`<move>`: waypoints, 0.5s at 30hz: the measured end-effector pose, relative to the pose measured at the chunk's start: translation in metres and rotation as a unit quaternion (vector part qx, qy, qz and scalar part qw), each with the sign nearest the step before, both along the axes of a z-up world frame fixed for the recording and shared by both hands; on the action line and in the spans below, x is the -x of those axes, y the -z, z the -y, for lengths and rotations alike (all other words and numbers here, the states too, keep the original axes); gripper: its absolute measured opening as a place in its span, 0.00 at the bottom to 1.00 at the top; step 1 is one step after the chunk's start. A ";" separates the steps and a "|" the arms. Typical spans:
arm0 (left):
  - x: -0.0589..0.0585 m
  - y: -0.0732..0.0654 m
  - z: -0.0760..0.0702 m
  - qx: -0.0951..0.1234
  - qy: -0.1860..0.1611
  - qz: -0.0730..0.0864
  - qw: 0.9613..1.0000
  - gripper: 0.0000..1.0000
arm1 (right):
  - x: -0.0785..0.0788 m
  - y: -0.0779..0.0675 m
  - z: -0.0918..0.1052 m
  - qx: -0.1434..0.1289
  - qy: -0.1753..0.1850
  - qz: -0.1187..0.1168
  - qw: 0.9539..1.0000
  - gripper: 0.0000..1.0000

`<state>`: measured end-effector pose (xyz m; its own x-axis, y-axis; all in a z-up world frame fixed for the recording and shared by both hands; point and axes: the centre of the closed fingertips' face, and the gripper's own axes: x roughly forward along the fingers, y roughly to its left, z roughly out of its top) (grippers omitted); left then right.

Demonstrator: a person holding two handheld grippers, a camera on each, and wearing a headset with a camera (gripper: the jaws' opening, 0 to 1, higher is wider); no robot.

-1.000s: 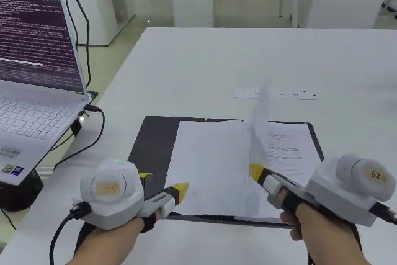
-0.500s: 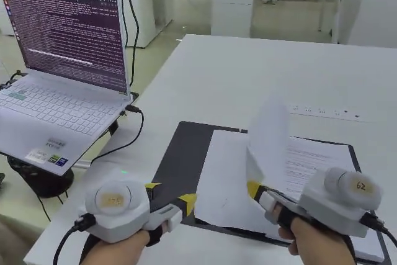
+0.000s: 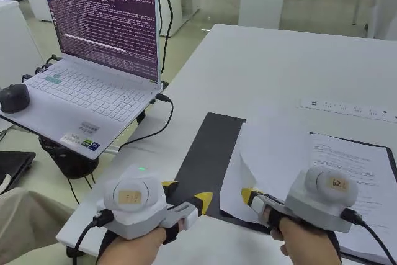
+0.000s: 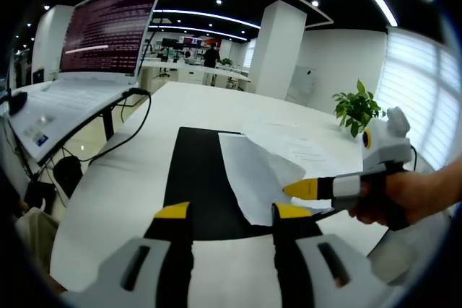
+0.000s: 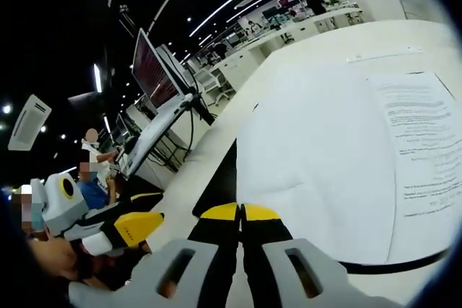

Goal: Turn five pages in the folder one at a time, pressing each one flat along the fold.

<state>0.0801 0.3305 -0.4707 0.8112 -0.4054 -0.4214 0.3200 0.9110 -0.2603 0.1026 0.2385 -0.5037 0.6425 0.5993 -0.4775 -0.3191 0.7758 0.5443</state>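
Closest to me in the head view, the white-bodied left gripper hovers over the near edge of the white worktop, just short of the open black folder. In its own view the left gripper has its yellow-tipped black fingers spread wide apart with nothing between them, pointing at the bare black left cover of the folder.

Just to its right, the right gripper sits at the folder's near edge. From its own camera, the right gripper has its fingers pressed together, pinching the lower edge of a blank white paper sheet. That sheet is lifted off the stack and bows up and leftward, its free side leaning over the folder's spine area. The left gripper view shows the same sheet with the right gripper at its near corner.

Beneath and to the right of it lies a flat white page of printed text, resting in the folder's right half.

Farther back on the worktop, a long white power strip lies beyond the folder, well apart from it. Off to the left, beside the worktop, an open white laptop with a purple terminal screen stands raised, a black cable running from its side, and a dark computer mouse sits next to it.
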 end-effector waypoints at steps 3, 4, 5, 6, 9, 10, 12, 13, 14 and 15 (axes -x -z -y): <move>0.001 0.002 -0.002 0.000 -0.002 -0.003 1.000 0.43 | 0.000 0.014 -0.003 0.016 -0.007 -0.013 1.000 0.00; 0.002 0.002 -0.002 0.002 -0.002 -0.005 1.000 0.43 | 0.000 0.016 -0.003 0.016 -0.006 -0.015 1.000 0.00; 0.002 0.002 -0.002 0.002 -0.003 -0.005 1.000 0.43 | -0.002 0.020 -0.003 0.016 -0.004 -0.018 1.000 0.00; 0.001 0.002 -0.003 0.003 -0.004 -0.005 1.000 0.43 | -0.003 0.023 -0.004 0.019 -0.005 -0.020 1.000 0.00; 0.001 0.004 -0.002 0.006 -0.005 -0.008 1.000 0.43 | -0.005 0.032 -0.006 0.029 -0.009 -0.025 0.999 0.00; 0.001 0.005 -0.001 0.006 -0.004 -0.009 1.000 0.43 | -0.005 0.037 -0.006 0.035 -0.011 -0.029 0.999 0.00; 0.000 0.006 0.001 0.007 -0.002 -0.012 1.000 0.43 | -0.006 0.042 -0.006 0.040 -0.011 -0.032 0.999 0.00; -0.001 0.007 0.002 0.007 -0.001 -0.012 1.000 0.43 | -0.005 0.045 -0.006 0.046 -0.013 -0.034 0.998 0.00; -0.002 0.007 0.004 0.007 0.000 -0.012 1.000 0.43 | -0.005 0.048 -0.007 0.049 -0.014 -0.034 0.998 0.00; -0.002 0.008 0.005 0.006 0.001 -0.014 1.000 0.43 | -0.004 0.053 -0.007 0.057 -0.017 -0.036 0.998 0.00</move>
<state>0.0823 0.3250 -0.4784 0.7981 -0.4130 -0.4387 0.3152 0.9067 -0.2801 0.1062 0.2456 -0.5564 0.5846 0.5596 -0.5874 -0.3104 0.8232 0.4753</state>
